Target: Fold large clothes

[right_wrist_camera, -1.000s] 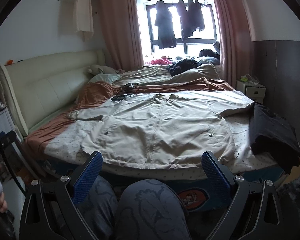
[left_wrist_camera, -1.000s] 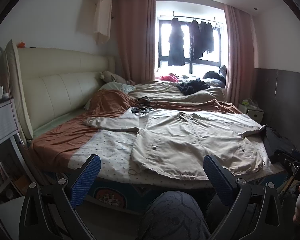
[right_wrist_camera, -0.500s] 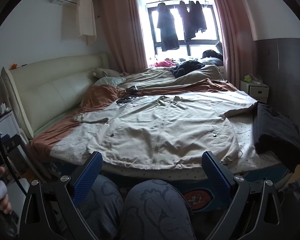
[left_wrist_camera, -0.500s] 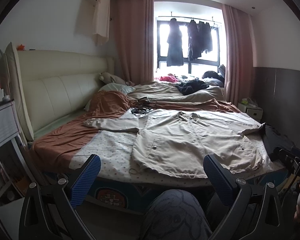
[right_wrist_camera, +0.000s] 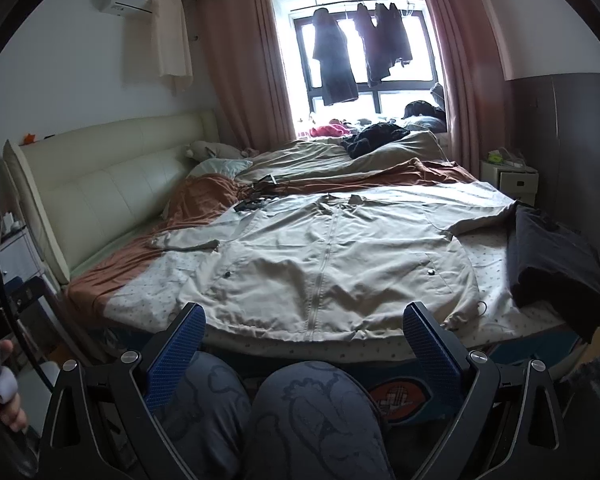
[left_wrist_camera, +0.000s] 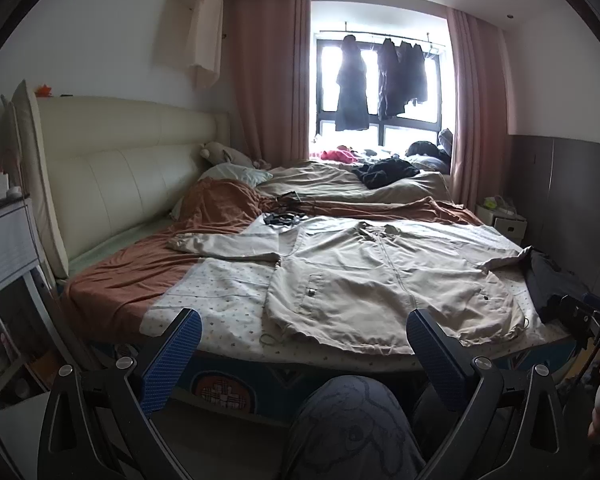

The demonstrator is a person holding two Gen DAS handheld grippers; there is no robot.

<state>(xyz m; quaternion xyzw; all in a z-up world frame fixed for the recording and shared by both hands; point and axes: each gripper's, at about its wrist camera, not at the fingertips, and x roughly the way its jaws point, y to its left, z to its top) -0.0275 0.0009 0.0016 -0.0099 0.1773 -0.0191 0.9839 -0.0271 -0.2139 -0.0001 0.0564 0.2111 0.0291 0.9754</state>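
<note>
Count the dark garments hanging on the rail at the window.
3, though overlap may hide another. One dark coat hangs apart on the left; two more, a middle garment and a right garment, hang bunched together beside it.

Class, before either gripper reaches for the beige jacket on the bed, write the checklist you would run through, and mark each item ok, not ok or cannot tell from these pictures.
1. Jacket lies flat, front up, zip closed: ok.
2. Both sleeves spread out to the sides: ok.
3. Left gripper open and holding nothing: ok.
4. Right gripper open and holding nothing: ok.
5. Folding area free of other things: not ok; a dark garment lies over the end of one sleeve, and small dark items sit beside the collar.
6. Anything trapped under the jacket: cannot tell.
</note>
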